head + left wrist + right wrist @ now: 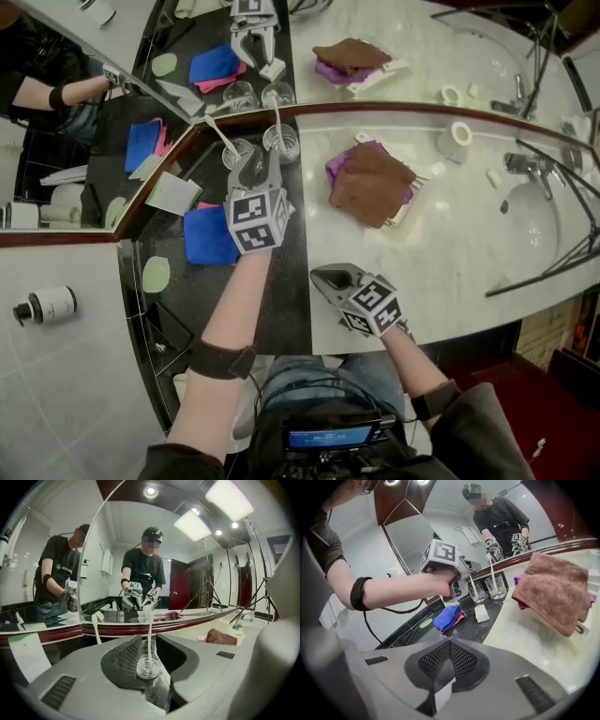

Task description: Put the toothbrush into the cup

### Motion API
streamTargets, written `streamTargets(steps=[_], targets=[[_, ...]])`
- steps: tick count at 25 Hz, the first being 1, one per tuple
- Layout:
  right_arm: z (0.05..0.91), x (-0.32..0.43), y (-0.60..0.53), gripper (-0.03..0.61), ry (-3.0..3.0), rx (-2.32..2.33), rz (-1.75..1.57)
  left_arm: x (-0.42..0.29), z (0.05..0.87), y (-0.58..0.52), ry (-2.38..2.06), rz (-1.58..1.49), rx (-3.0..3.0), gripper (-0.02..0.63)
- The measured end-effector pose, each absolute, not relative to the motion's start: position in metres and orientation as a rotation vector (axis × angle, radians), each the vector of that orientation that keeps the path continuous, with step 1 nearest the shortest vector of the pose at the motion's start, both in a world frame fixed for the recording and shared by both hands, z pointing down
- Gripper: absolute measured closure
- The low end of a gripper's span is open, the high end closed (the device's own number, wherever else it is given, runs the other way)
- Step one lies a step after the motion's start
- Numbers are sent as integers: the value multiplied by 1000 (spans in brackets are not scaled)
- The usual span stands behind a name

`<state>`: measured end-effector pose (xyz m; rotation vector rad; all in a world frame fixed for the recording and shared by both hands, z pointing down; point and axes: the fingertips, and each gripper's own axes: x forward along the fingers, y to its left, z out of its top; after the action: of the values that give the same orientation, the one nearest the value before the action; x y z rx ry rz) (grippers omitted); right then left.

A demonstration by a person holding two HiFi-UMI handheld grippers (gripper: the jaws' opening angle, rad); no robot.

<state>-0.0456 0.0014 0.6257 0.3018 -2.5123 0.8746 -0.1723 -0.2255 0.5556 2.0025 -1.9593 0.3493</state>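
Right gripper (pixel 320 275), jaws together and empty, sits close to the person. Left gripper (pixel 262 161), the nearer one, has its jaws partly apart on nothing and points at the cup (pixel 281 143) just beyond. Toothbrush (pixel 277 117) stands nearly upright inside it.

Right gripper (pixel 449 648): jaws pressed together, nothing between them. Ahead on the dark counter (pixel 487 623) stand a glass cup (pixel 496 587) and a second cup (pixel 477 592) side by side. A white toothbrush (pixel 492 570) is upright in the first. Blue cloth (pixel 447 616) lies nearer. Brown towel (pixel 553 588) ahead-right. Left hand (pixel 440 577) ahead-left.
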Motion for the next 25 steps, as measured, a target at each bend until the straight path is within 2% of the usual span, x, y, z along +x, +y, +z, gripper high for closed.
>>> streamTargets(steps=[2,6,15,25], targets=[[614,-40,-2,560,-2518,316,853,-178,549,-206,-1971,357,1977,527],[589,-28,-3,560,-2534,350,823,-173,531,-159,-1959,393,1954,614],[547,2,-29,560,-2559,487,708,-172,512,-75,-1911,422,1921,614],[534,96,-79,560,-2472,860,660,-193,512,-18,-1885,411,1874,614]])
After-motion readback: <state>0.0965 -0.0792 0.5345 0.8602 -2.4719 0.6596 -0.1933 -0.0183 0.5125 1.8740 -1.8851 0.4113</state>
